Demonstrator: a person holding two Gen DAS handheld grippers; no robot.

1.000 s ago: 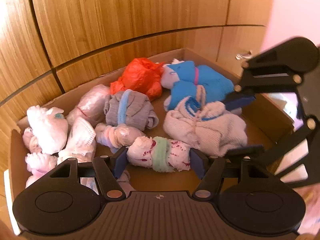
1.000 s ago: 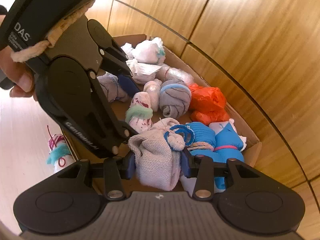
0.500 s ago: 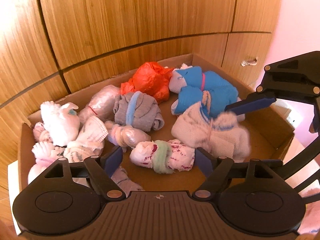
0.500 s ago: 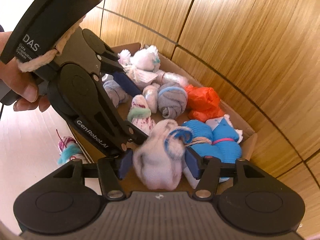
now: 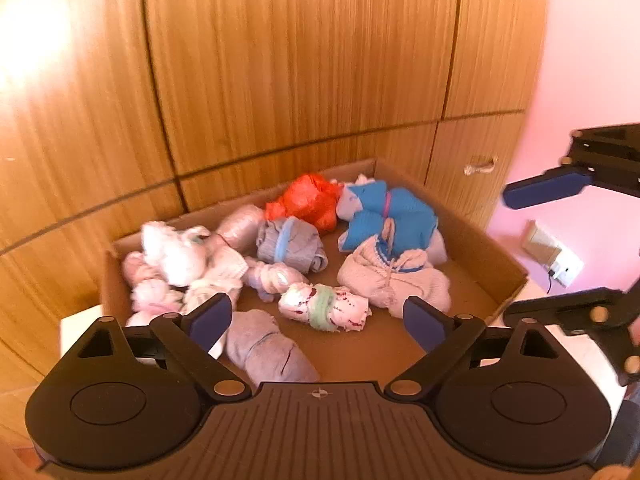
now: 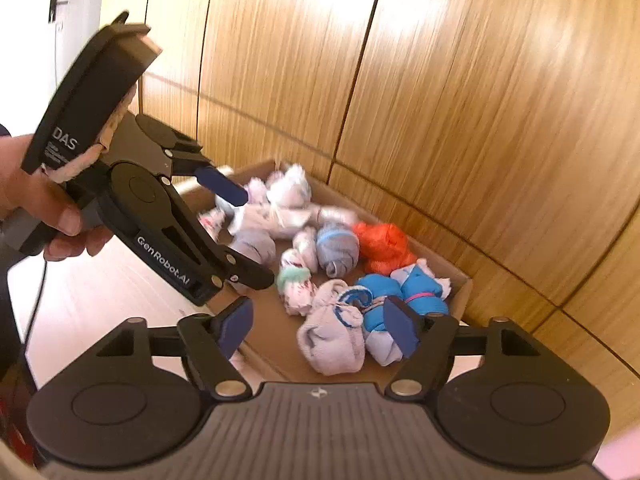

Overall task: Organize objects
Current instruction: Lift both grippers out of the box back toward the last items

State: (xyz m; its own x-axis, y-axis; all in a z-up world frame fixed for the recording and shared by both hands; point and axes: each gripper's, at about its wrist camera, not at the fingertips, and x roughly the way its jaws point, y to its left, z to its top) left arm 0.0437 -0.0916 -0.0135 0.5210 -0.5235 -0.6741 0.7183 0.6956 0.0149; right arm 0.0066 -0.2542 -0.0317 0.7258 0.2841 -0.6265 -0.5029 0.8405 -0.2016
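Observation:
A shallow cardboard box point(image 5: 496, 258) point(image 6: 460, 284) holds several rolled sock bundles. A white, red-flecked bundle with a green band point(image 5: 324, 307) point(image 6: 294, 286) lies near the front. A beige bundle with blue trim point(image 5: 394, 282) point(image 6: 332, 336) lies beside blue bundles point(image 5: 390, 216) point(image 6: 404, 294). An orange bundle point(image 5: 306, 200) point(image 6: 382, 248) and a grey one point(image 5: 288, 244) point(image 6: 336, 246) sit further back. My left gripper point(image 5: 318, 322) is open and empty above the box's near side. My right gripper point(image 6: 320, 328) is open and empty above the beige bundle.
Wooden cabinet panels point(image 5: 280, 60) rise right behind the box. The box rests on a white surface point(image 5: 74, 326). A pink wall with a socket point(image 5: 560, 264) is at the right. A hand point(image 6: 44, 216) holds the left gripper's handle.
Both grippers opened wide, let go of the flecked and the beige bundles, and pulled up and back from the box. The bundles now lie in the box.

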